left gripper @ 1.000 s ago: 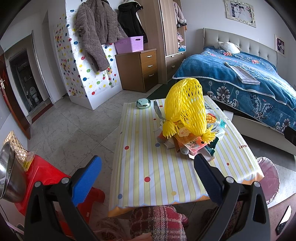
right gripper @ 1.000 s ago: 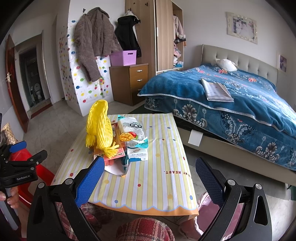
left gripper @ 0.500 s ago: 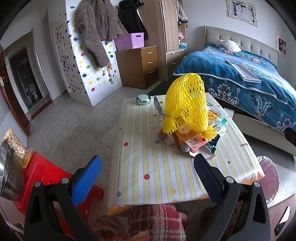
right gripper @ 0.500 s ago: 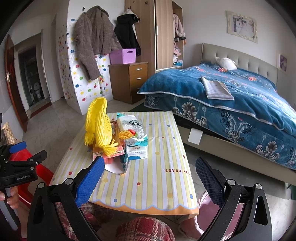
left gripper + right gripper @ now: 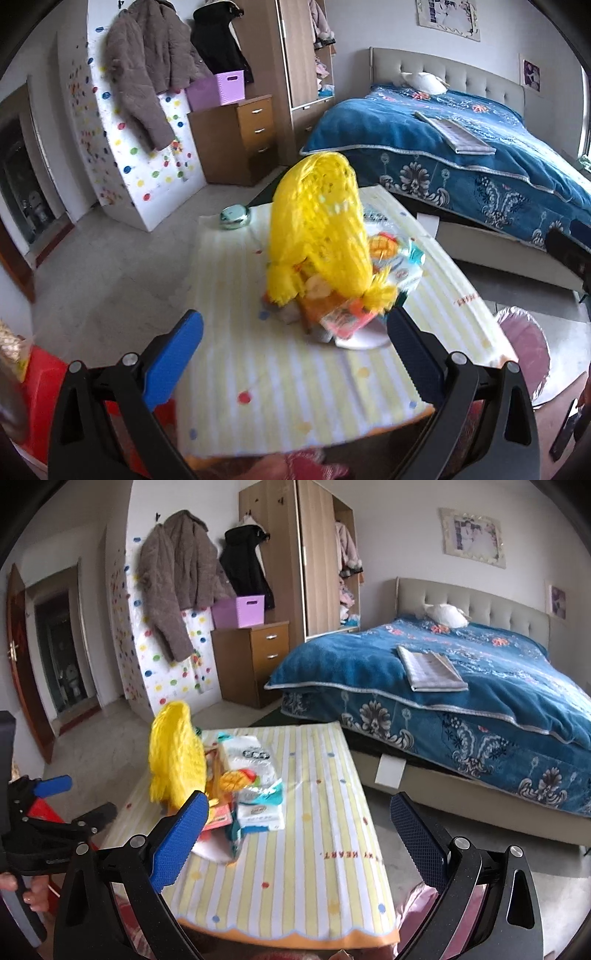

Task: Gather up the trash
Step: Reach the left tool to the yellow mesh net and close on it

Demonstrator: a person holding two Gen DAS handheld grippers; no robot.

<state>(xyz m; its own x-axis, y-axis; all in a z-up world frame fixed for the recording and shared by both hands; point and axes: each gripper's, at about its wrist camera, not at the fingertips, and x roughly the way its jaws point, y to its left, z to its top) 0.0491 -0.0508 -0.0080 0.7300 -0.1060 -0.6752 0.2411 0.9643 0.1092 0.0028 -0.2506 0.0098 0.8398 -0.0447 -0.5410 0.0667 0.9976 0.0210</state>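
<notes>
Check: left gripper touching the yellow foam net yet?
Apart. Left wrist view: left gripper open, striped tablecloth visible between its fingertips and the yellow foam net.

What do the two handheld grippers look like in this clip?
Both match: the left gripper and right gripper have black angular frames with silver bolts and blue textured pads. The left one's side carries small white lettering, too small to read.

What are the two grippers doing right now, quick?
Left gripper: open, holding nothing, aimed at the yellow net on the trash pile.
Right gripper: open, holding nothing, above the striped table.
</notes>
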